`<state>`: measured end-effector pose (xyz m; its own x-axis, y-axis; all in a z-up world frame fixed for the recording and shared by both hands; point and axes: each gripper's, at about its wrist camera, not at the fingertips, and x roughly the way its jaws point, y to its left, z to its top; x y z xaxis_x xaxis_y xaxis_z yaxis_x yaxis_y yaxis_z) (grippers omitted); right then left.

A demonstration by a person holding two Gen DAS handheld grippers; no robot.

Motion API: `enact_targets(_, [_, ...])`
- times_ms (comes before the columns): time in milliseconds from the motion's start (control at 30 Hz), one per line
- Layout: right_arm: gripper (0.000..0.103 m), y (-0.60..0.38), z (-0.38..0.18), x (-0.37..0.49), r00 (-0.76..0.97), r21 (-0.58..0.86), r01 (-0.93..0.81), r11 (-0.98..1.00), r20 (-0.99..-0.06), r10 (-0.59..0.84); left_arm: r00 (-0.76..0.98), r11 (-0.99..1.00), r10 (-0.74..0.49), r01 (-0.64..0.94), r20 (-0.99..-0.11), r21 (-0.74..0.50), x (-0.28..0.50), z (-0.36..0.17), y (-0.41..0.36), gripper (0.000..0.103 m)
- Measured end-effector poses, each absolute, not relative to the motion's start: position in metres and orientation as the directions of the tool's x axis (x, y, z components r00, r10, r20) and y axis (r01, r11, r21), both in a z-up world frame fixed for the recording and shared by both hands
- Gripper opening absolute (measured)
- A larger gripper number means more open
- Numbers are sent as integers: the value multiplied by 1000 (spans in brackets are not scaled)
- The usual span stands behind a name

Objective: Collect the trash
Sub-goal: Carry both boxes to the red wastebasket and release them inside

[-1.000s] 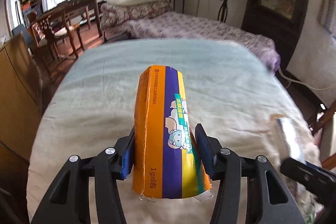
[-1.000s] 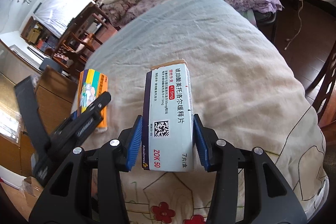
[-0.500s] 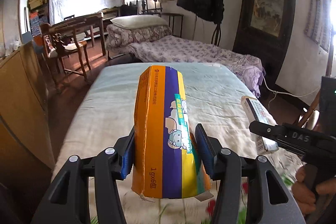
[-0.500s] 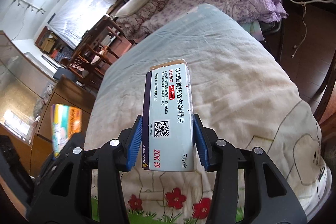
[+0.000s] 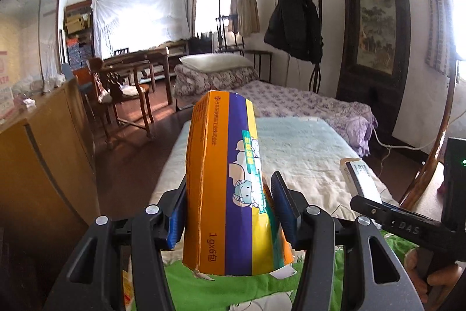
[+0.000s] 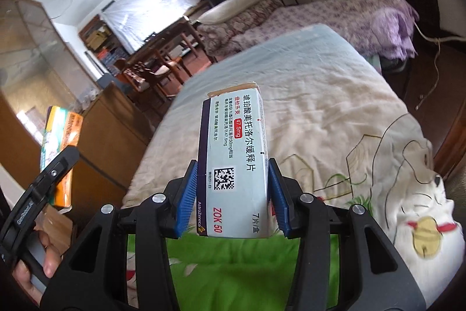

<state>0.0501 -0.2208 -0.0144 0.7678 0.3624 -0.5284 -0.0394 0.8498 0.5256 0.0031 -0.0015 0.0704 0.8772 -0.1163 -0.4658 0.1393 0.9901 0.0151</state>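
My left gripper (image 5: 230, 209) is shut on an orange, purple and yellow medicine box (image 5: 224, 182), held upright above the near end of the bed. My right gripper (image 6: 233, 194) is shut on a white medicine box (image 6: 236, 159) with black print and a QR code, also held above the bed. In the left wrist view the white box (image 5: 359, 179) and the right gripper show at the right. In the right wrist view the orange box (image 6: 61, 147) and the left gripper show at the left.
The bed (image 5: 303, 147) has a pale blue-white cover with a green, flowered part (image 6: 233, 267) at the near end. A wooden cabinet (image 5: 43, 159) stands at the left. A wooden chair (image 5: 119, 95), tables and a second bed (image 5: 291, 101) lie beyond.
Both grippers have drawn back and risen from the bed with their boxes still held. More of the room and the green near end of the cover now show.
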Motion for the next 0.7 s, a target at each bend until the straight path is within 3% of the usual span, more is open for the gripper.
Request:
enact_targets(400, [47,-189,72,-23,833,504,-223,835,-346,431,946,995,-87,101,-312,28,-80,125,23,53])
enact_targets(700, [47,-127,101,-50,790,447,-366,816,-314,526,965,1000,-16,21,-261,15,-117,138,68,54])
